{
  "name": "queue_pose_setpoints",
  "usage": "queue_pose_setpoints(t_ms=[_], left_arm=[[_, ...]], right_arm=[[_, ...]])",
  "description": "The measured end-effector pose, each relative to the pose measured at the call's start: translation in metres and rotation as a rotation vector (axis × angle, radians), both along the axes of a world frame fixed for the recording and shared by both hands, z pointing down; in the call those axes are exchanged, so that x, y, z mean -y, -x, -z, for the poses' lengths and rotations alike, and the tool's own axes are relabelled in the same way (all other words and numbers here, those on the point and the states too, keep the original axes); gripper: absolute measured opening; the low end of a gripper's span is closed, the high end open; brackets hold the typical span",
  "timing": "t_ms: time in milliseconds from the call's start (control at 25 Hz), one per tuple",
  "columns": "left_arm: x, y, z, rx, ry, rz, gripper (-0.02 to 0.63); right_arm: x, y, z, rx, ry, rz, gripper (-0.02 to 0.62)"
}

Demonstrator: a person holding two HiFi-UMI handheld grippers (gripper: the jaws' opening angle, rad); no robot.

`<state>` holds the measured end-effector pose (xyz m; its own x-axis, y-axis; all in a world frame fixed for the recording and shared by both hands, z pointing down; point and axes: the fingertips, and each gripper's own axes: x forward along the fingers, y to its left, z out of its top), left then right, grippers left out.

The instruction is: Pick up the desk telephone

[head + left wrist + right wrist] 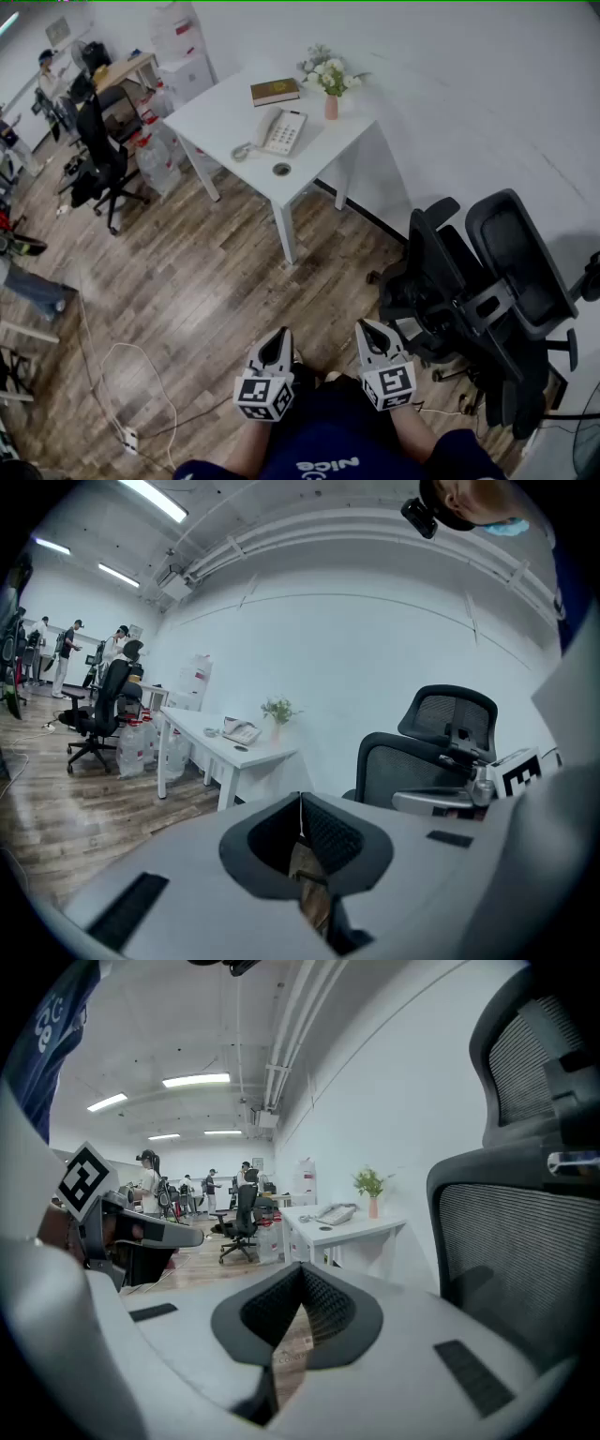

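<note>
A white desk telephone (279, 130) lies on a white desk (220, 114) across the room, with its handset on the cradle and a coiled cord trailing to the left. It also shows small in the left gripper view, telephone (241, 731), and in the right gripper view, telephone (336, 1213). My left gripper (280, 344) and right gripper (369, 333) are held close to my body, far from the desk, over the wood floor. Both are shut, jaws together with nothing between them.
On the desk are a brown book (275, 91), a pink vase of white flowers (330, 89) and a round cable hole (281, 170). Two black office chairs (478, 291) stand at my right. Water jugs (157, 161), another chair (101, 155) and floor cables (122, 394) are to the left. People stand at the far left.
</note>
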<state>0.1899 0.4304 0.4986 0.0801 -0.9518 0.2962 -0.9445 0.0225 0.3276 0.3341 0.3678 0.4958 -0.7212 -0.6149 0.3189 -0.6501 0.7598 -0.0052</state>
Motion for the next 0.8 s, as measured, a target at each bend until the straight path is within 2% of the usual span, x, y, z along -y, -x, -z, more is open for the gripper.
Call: queue_pose_setpoints(t_ms=[240,800], left_arm=[[0.004,0.021,-0.007,-0.018,0.004,0.02,0.02],[0.055,0.084,-0.011,-0.012,-0.018,-0.058,0.02]], right_arm=[[0.007,0.015,0.006,0.014,-0.016,-0.01,0.023],[0.038,0.078,0.006,0.03,-0.033,-0.054,0.023]])
